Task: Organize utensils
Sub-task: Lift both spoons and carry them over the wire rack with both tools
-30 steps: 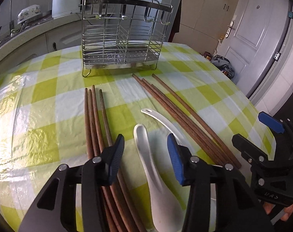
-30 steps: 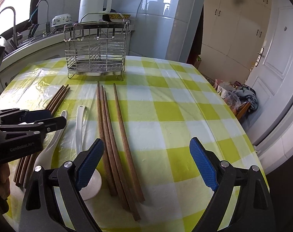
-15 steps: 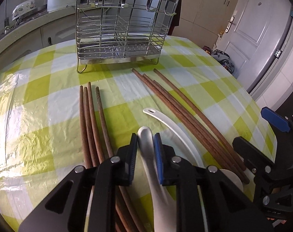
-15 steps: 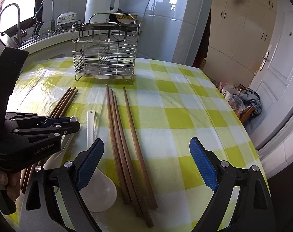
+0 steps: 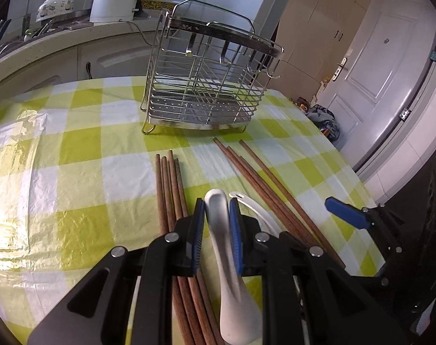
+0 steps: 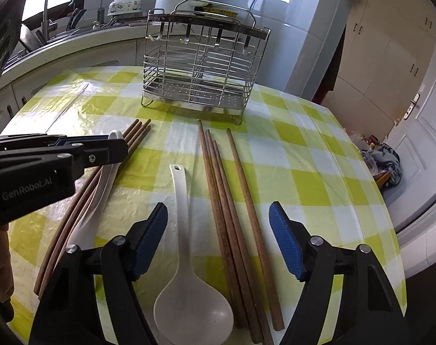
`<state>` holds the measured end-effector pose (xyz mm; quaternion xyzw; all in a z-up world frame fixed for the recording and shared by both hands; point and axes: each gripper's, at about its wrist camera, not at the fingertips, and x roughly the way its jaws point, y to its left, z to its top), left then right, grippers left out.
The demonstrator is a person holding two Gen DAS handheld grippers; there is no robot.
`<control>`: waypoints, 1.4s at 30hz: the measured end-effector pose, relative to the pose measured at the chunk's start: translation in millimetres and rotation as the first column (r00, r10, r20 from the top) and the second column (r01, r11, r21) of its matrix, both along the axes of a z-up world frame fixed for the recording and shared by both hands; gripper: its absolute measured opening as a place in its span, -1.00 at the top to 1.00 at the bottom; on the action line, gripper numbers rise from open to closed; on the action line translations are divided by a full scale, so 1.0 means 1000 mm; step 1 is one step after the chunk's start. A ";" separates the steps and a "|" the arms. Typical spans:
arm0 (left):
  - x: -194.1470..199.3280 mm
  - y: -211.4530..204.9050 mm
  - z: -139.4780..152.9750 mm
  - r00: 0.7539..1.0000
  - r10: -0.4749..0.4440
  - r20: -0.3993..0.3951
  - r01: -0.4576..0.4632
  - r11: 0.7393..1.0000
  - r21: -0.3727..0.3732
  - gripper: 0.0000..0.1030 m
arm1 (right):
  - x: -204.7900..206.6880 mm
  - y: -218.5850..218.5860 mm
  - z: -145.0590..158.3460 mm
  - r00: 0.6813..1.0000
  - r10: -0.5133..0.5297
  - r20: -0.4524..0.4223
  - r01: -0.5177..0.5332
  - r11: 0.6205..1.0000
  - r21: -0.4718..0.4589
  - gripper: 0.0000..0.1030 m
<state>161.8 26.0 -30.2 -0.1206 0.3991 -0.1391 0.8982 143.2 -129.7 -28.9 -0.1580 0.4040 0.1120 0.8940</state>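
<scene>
Since the frame a second earlier, the left gripper (image 5: 216, 215) had gone from spread wide above the table to clamped on the handle of a white spoon (image 5: 232, 281), and the spoon's handle end now stood raised clear of the checked tablecloth (image 5: 74, 178). In the right wrist view the spoon (image 6: 103, 189) slanted down from the left gripper (image 6: 114, 146) across the left group of chopsticks (image 6: 74, 210); whether its bowl had left the table could not be determined. The first utensil was judged secured, with transfer to the wire utensil rack (image 5: 206, 86) the likely next step; the rack stood empty at the far side of the table.

The left blue pads (image 5: 199, 230) pressed both sides of the handle, close behind its tip. The right gripper (image 6: 218, 241) was spread wide and held nothing. It hung low over a second white spoon (image 6: 186, 261) and the right group of chopsticks (image 6: 235, 210), both flat on the cloth; contact with either could not be confirmed.
</scene>
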 end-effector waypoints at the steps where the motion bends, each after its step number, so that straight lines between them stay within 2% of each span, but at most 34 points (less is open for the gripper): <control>1: 0.000 0.002 0.001 1.000 0.000 0.004 0.000 1.000 -0.008 0.67 | 0.002 0.003 -0.001 1.000 0.008 -0.005 -0.008 1.000 -0.004 -0.11; 7: -0.002 0.004 0.004 1.000 -0.005 0.018 0.005 1.000 -0.014 0.67 | 0.010 0.020 -0.009 0.999 0.043 -0.023 -0.044 0.999 -0.030 0.05; 10: -0.003 0.004 0.004 1.000 -0.008 0.020 0.008 1.000 -0.013 0.67 | 0.016 0.023 -0.019 0.996 0.057 -0.068 -0.058 0.998 -0.023 0.36; 12: -0.004 0.004 0.004 1.000 -0.010 0.021 0.010 1.000 -0.010 0.67 | 0.018 0.021 -0.022 0.995 0.051 -0.081 -0.053 0.998 -0.019 0.66; 14: -0.004 0.003 0.005 1.000 -0.012 0.022 0.012 1.000 -0.008 0.67 | 0.018 0.018 -0.023 0.995 0.047 -0.084 -0.048 0.999 -0.009 0.76; 19: -0.005 -0.001 0.010 0.999 -0.015 0.031 0.015 1.000 -0.001 0.67 | 0.012 0.004 -0.004 0.998 0.033 -0.050 -0.030 0.998 0.061 0.79; 27: -0.013 -0.009 0.031 0.997 -0.021 0.072 0.020 1.000 0.016 0.68 | 0.003 -0.031 0.042 1.000 0.001 0.010 -0.003 0.985 0.172 0.84; 42: -0.016 -0.019 0.081 0.989 -0.026 0.148 0.018 0.998 0.056 0.68 | -0.012 -0.059 0.096 0.993 -0.027 0.114 0.000 0.973 0.231 0.88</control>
